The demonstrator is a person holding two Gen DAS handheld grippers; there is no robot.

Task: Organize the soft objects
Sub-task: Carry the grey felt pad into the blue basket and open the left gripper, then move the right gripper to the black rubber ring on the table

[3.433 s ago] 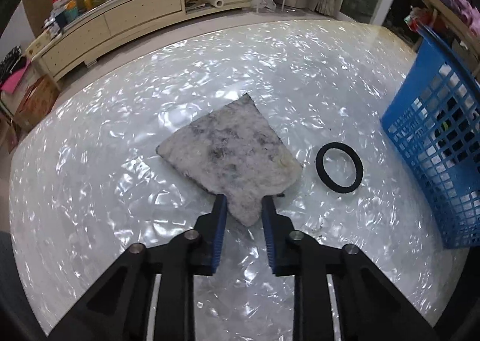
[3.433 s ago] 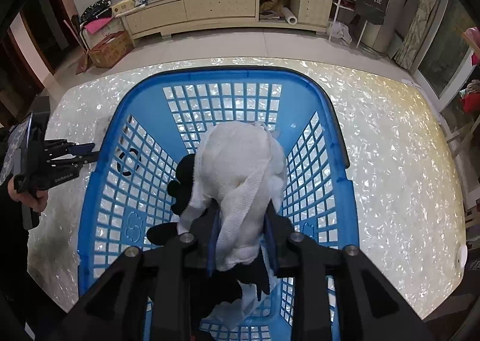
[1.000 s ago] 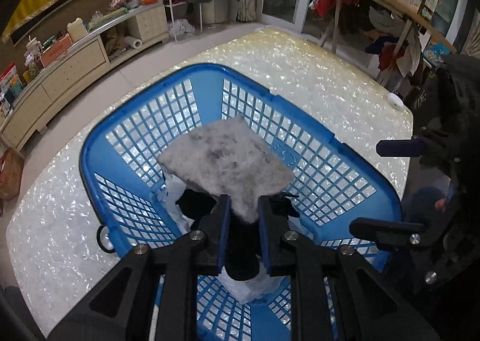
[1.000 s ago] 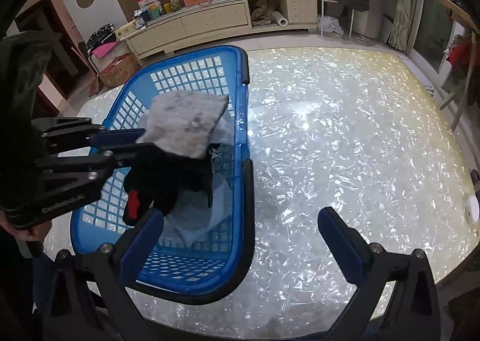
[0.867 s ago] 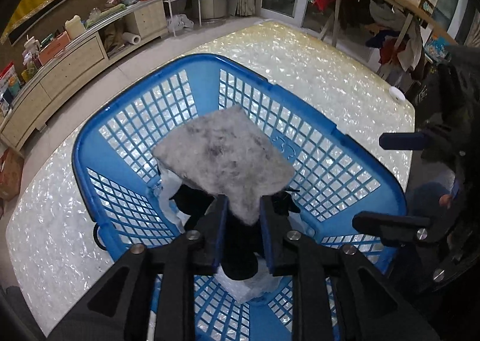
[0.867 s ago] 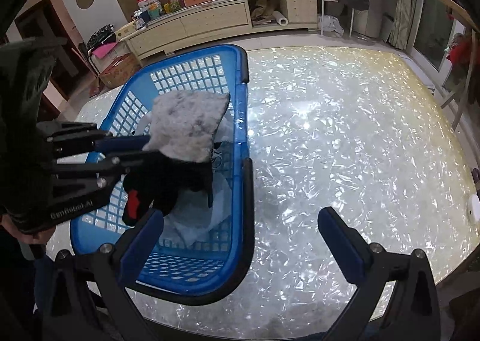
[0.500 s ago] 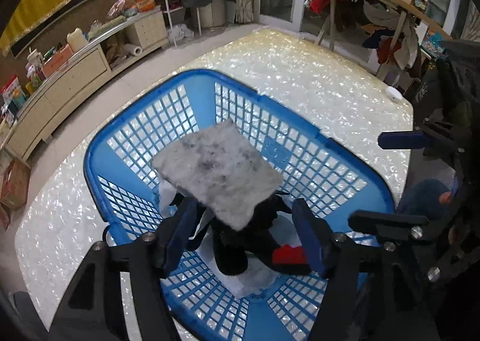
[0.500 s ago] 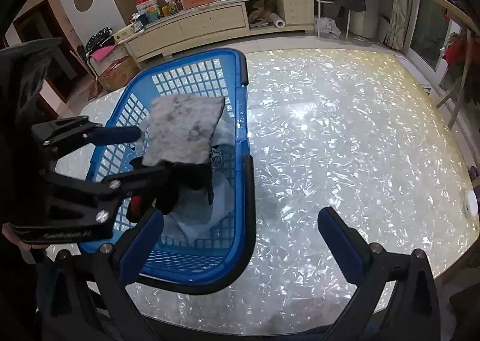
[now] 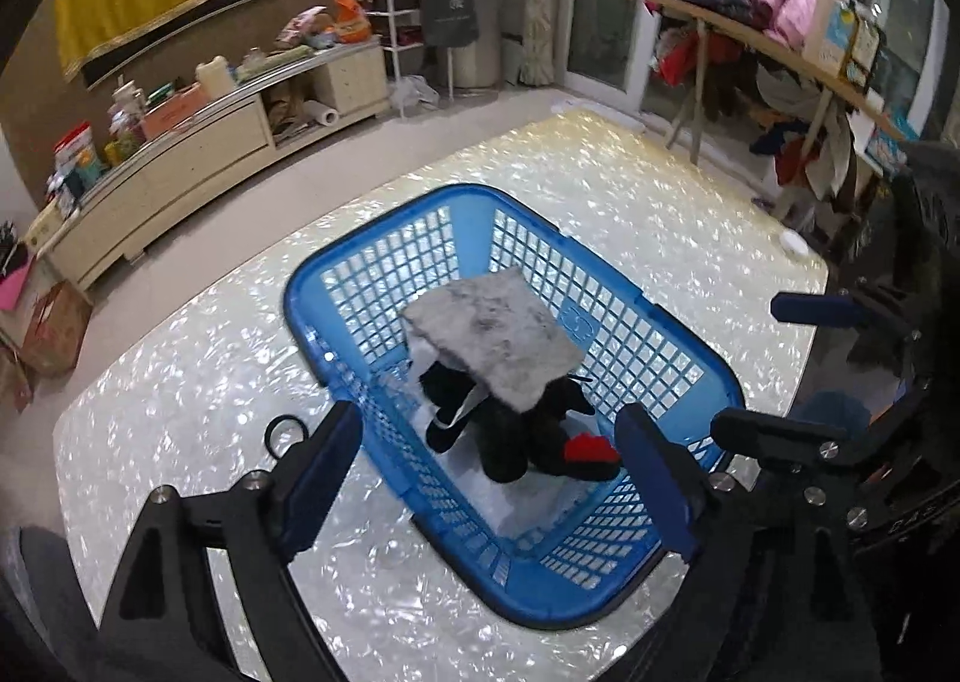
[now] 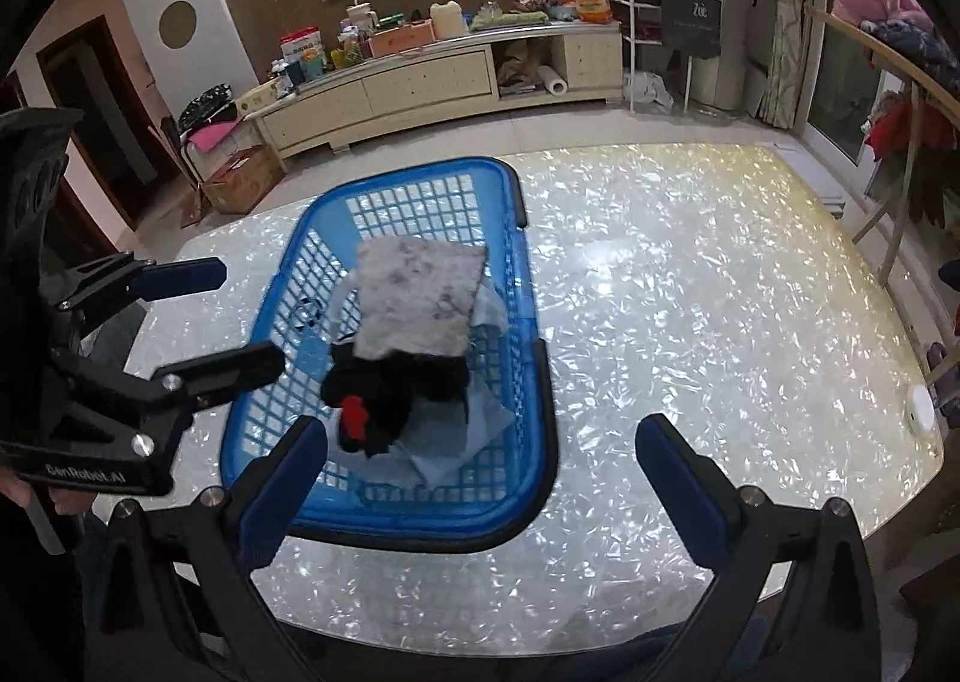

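Note:
A blue plastic basket (image 9: 312, 316) (image 10: 534, 382) stands on the pearly table. Inside it a grey fuzzy cloth (image 9: 489, 343) (image 10: 417, 301) lies on top of a black soft item with a red patch (image 9: 528, 442) (image 10: 390, 388) and pale cloths (image 10: 480, 418). My left gripper (image 9: 489, 472) (image 10: 234, 316) hovers above the basket's near side, its jaws opening wide with nothing between the pads. My right gripper (image 10: 480, 472) (image 9: 774, 370) is open and empty, above the basket's near rim and the table beside it.
A black ring (image 9: 285, 436) lies on the table left of the basket. A small white disc (image 10: 921, 406) sits near the table's right edge. Beyond the table are a low cabinet (image 10: 432, 76) with clutter and a clothes-laden rack (image 9: 750, 22). A hand (image 10: 18, 487) holds the left gripper.
My left gripper opened and let the grey cloth go; the cloth now rests on the pile in the basket. Both grippers have lifted and drawn back from the basket.

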